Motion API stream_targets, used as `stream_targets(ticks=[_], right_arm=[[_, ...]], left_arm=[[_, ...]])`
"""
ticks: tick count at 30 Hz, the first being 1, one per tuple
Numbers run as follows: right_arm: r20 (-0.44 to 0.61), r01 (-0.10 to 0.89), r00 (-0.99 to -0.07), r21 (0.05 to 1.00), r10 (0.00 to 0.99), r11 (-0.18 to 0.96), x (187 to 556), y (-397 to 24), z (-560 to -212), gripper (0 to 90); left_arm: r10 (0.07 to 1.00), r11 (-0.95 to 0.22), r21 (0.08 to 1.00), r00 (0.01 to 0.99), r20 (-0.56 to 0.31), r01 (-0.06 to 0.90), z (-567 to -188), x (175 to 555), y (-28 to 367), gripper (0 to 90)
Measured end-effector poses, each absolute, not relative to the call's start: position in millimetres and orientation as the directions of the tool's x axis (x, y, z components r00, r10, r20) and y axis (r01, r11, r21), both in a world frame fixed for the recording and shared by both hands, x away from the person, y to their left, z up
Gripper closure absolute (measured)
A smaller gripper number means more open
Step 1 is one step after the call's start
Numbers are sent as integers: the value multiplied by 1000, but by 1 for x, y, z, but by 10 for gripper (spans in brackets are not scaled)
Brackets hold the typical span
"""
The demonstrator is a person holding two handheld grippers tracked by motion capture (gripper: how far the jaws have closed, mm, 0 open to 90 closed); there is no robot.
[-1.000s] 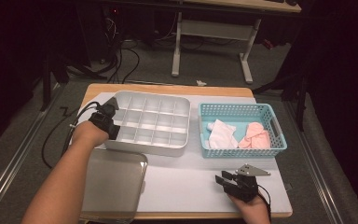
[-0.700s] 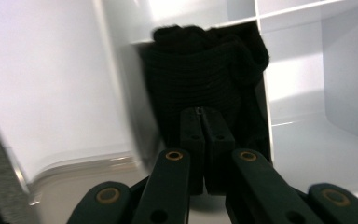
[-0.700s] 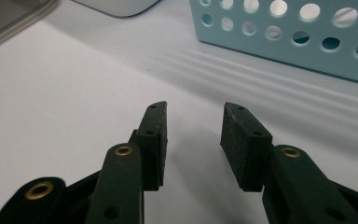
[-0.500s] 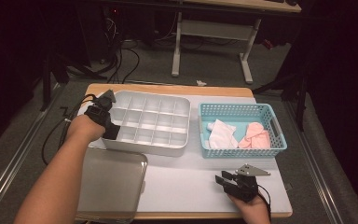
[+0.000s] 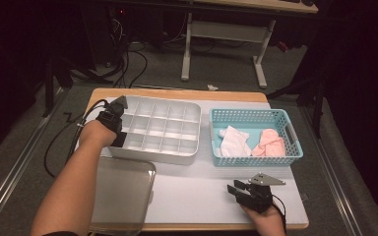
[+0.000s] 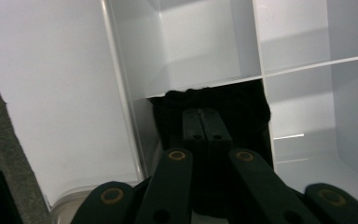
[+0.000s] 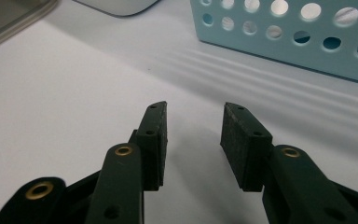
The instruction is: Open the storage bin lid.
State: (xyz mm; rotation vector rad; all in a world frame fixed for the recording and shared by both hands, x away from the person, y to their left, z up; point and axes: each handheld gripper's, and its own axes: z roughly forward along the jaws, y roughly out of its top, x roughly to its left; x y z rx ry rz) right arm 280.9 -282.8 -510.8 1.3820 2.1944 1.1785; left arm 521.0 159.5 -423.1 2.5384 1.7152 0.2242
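Note:
A white divided tray [image 5: 184, 129] stands at the back left of the table. A black cloth [image 6: 247, 107] lies bunched in its near-left compartment [image 5: 121, 142]. My left gripper [image 6: 206, 119] is shut, jaws together, tips down against that cloth; in the high view it [image 5: 117, 132] hangs over the tray's left end. I cannot tell whether any cloth is pinched between the pads. My right gripper [image 5: 234, 188] rests low at the table's front right, open, with nothing between its jaws [image 7: 193, 116].
A teal perforated basket [image 5: 256, 115] at the back right holds a white cloth [image 5: 234, 142] and a pink cloth [image 5: 270, 145]. A clear grey lid [image 5: 123, 191] lies at the front left. White table surface [image 5: 197, 187] spreads between lid and right gripper.
The left hand has shifted slightly over the tray's left end, with its gripper staying at the near-left compartment. The right gripper has not moved.

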Motion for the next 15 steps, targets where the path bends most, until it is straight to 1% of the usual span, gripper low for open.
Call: stream_targets(ticks=[9, 15], right_arm=[[167, 614, -497, 761, 852, 209, 281, -283, -511, 609], [168, 614, -496, 762, 852, 208, 281, -282, -511, 609]], left_arm=[[921, -390, 92, 386, 52, 916, -436, 527, 156, 900], [928, -372, 86, 371, 27, 924, -443, 528, 157, 900]])
